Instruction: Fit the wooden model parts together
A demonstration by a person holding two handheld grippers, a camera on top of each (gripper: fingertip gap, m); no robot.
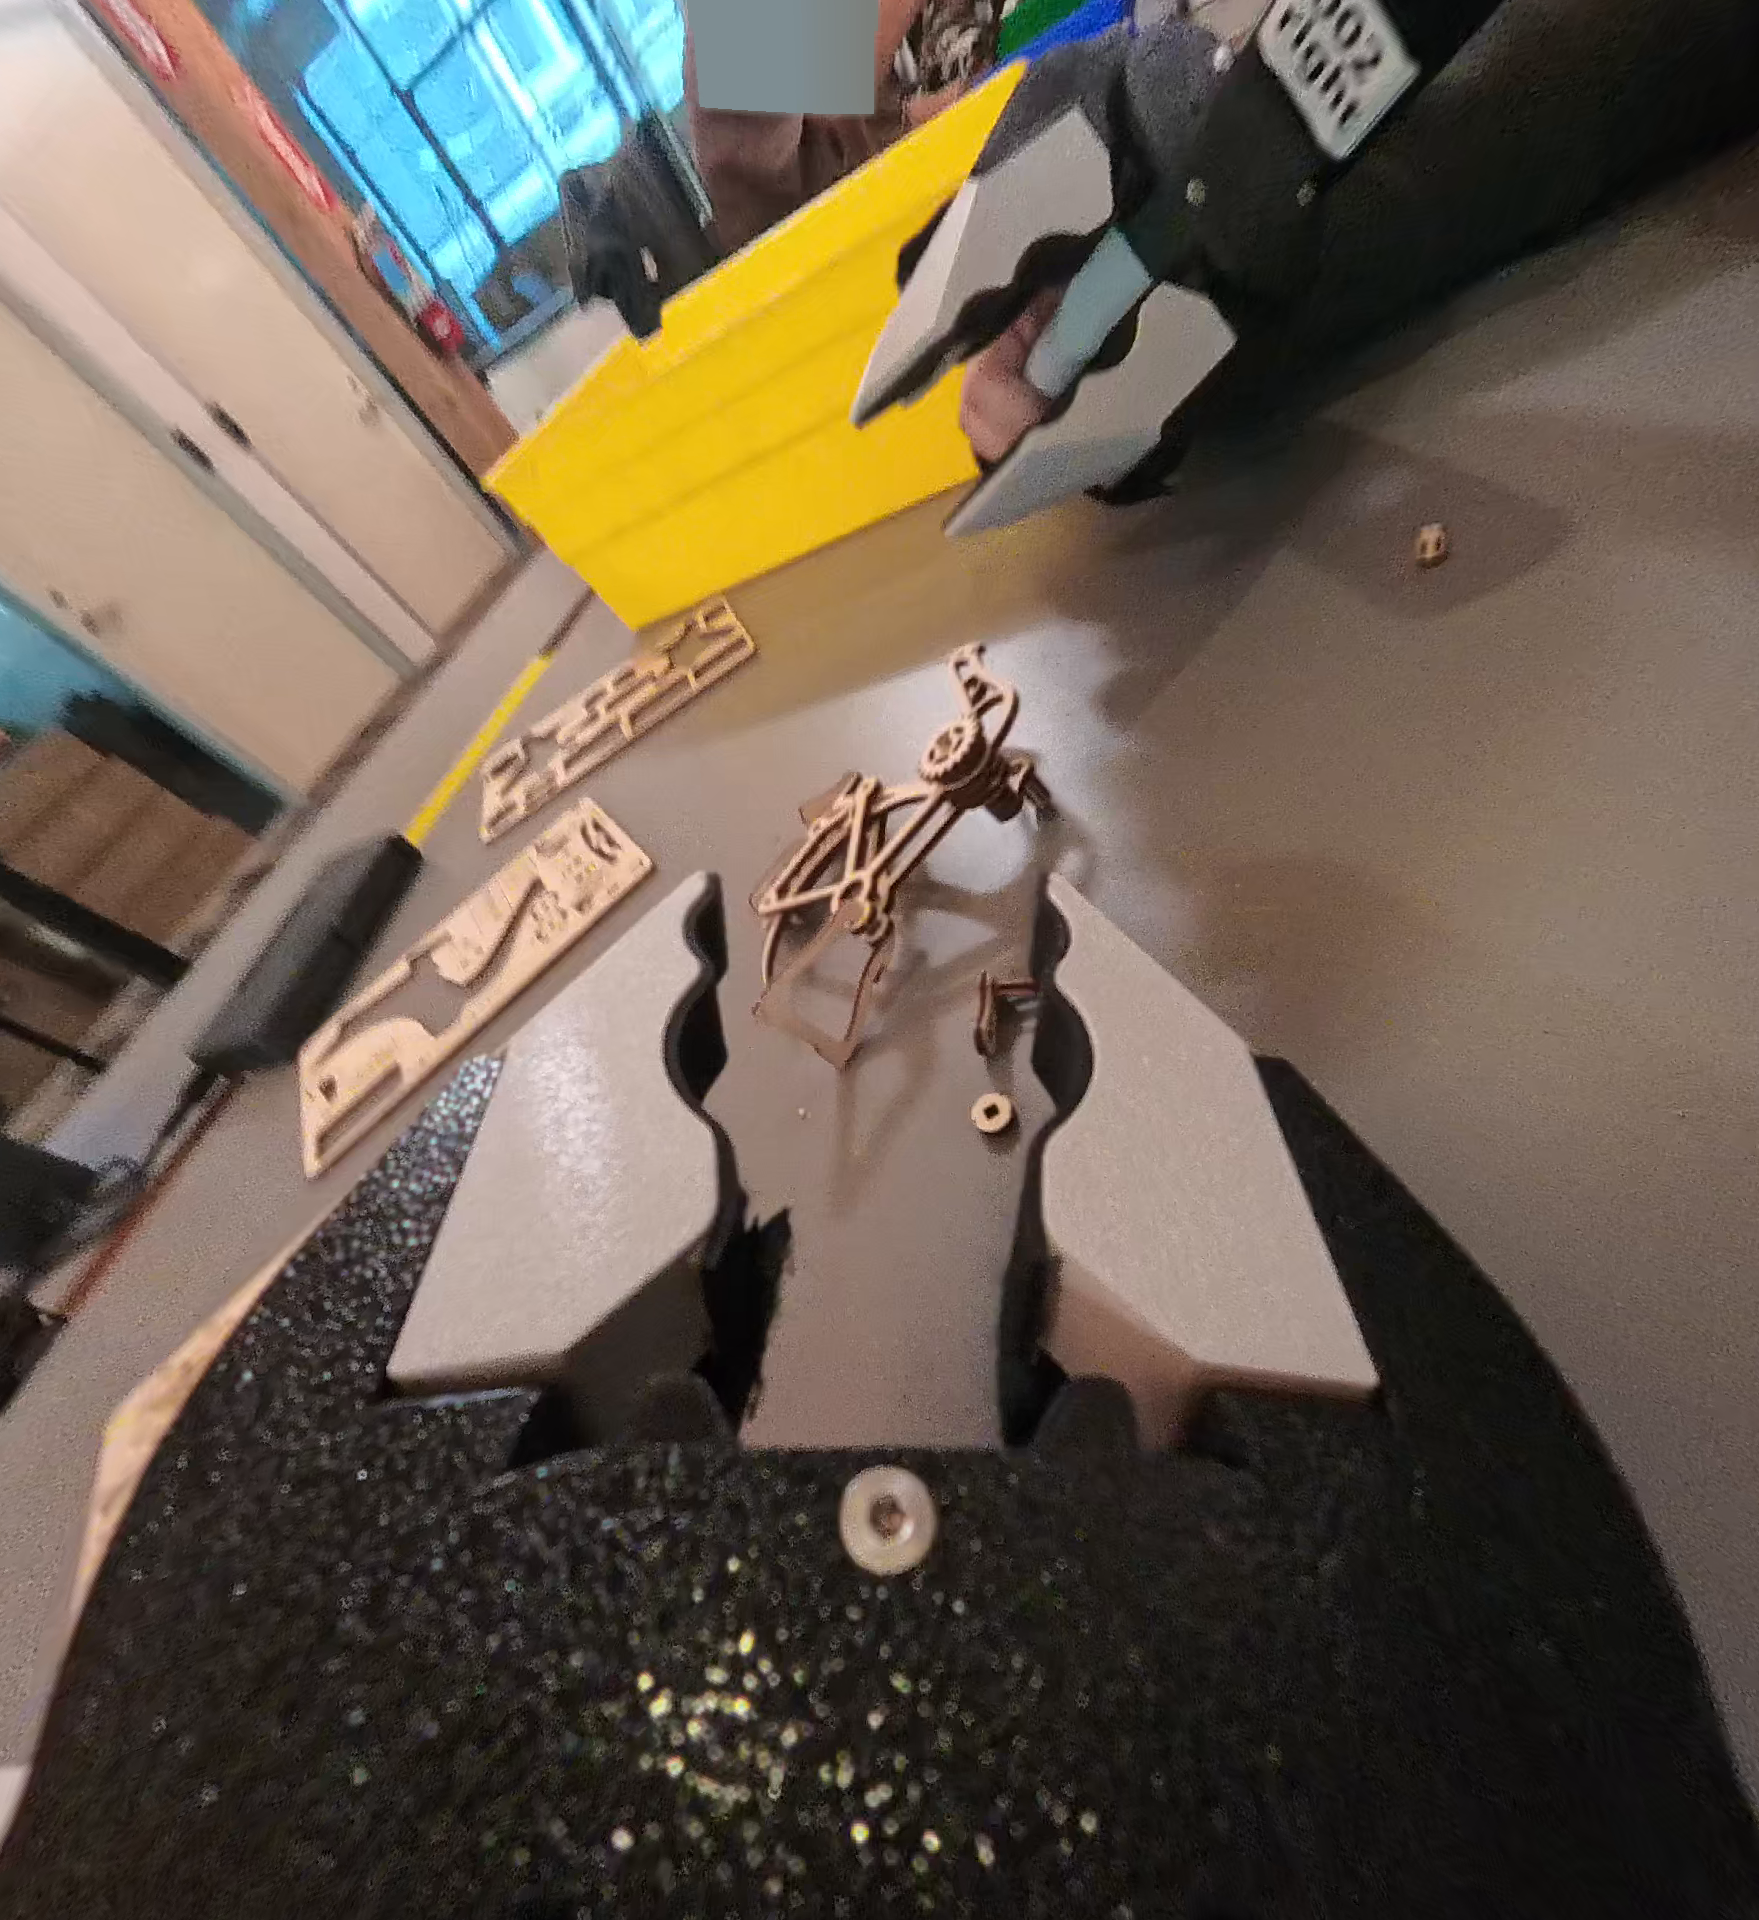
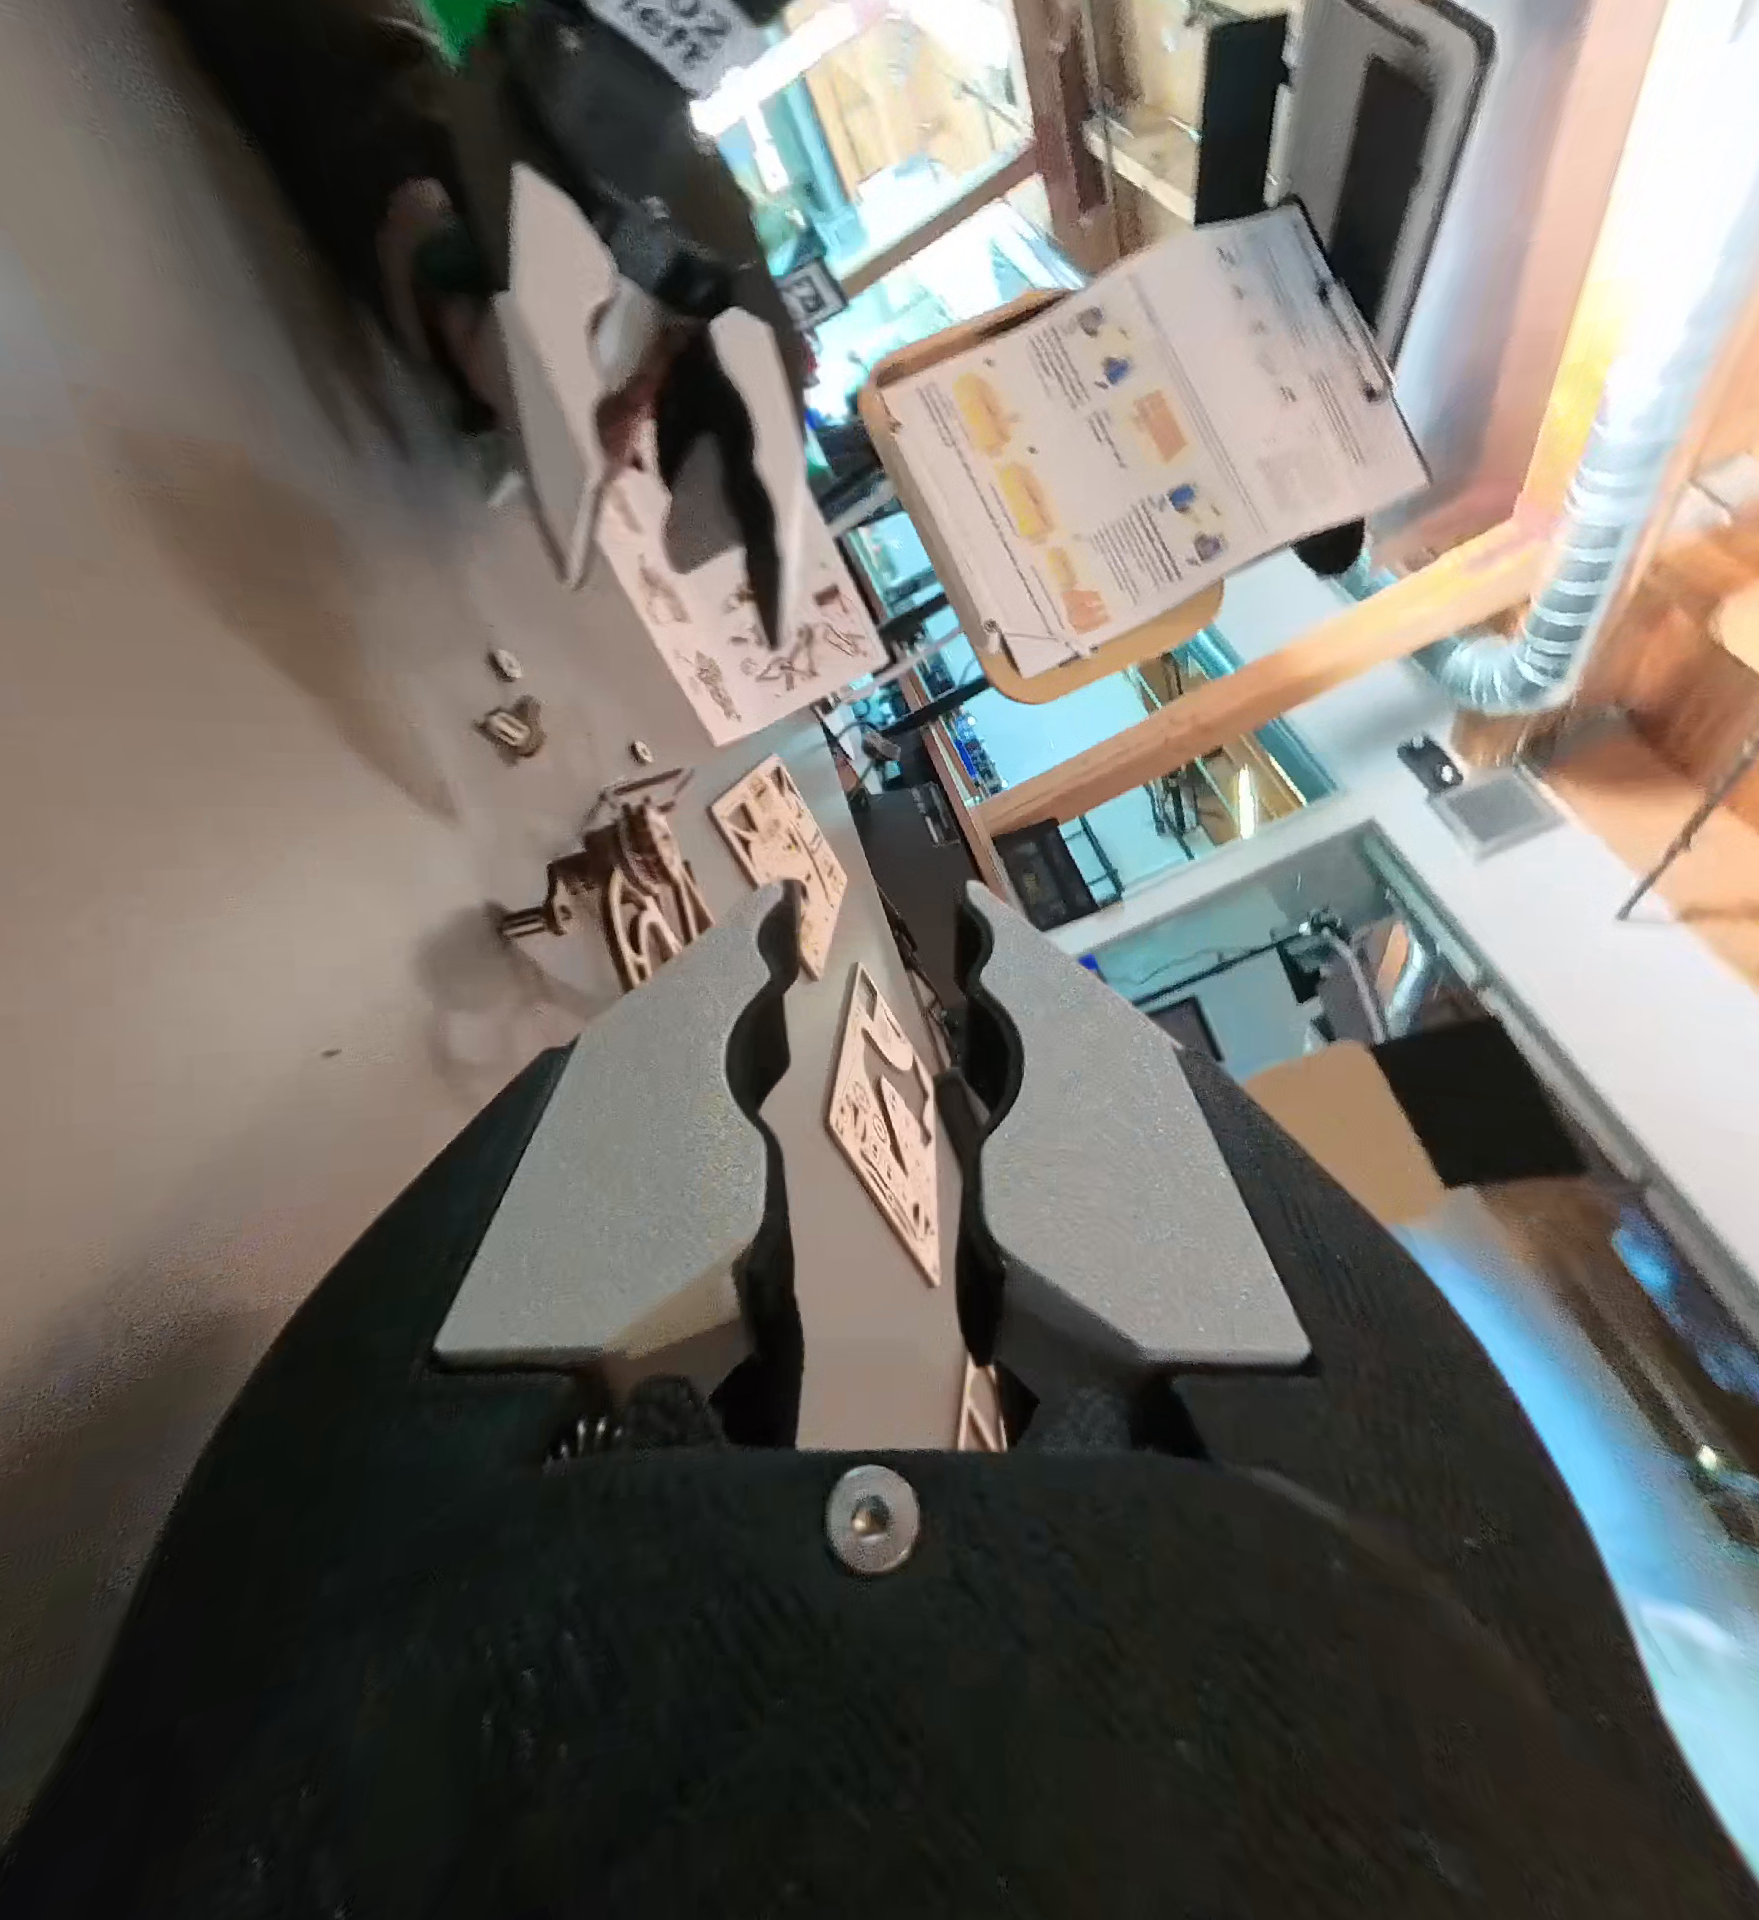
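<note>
Lying straight ahead of the parted, empty left gripper (image 1: 880, 940) on the grey tabletop (image 1: 1374, 883), the pale laser-cut wooden model assembly (image 1: 890, 842) runs lengthwise away from it, while the likewise parted, empty right gripper (image 1: 958, 457) hangs well beyond its far end

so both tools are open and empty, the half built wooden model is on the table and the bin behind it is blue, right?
Not quite: the bin is yellow, as the left wrist view shows. The rest holds: left tool and right tool are open and empty, and the wooden model sits on the table.
</note>
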